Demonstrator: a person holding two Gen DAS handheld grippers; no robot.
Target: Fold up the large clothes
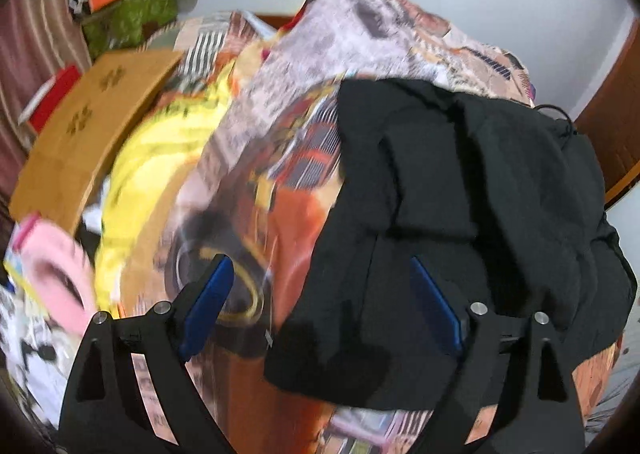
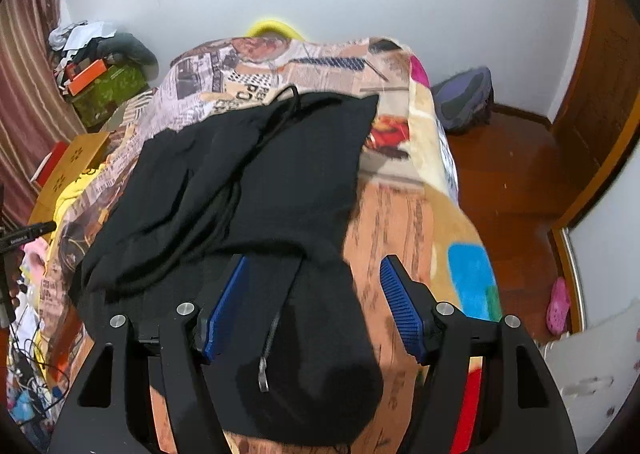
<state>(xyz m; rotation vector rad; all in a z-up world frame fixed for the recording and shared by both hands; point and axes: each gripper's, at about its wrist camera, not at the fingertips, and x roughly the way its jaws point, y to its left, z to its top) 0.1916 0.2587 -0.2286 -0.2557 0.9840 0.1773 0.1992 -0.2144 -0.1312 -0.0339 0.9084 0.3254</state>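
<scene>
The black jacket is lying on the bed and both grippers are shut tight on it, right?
Not quite. The black jacket does lie on the bed, but both grippers are open and hold nothing. The right wrist view shows the right gripper spread over it; the left wrist view shows the left gripper likewise.

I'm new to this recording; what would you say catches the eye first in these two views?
A black garment lies bunched across the middle of a bed, on a loud patchwork-print blanket. The open left gripper and open right gripper both hover above it. A yellow cloth lies to the left.
</scene>
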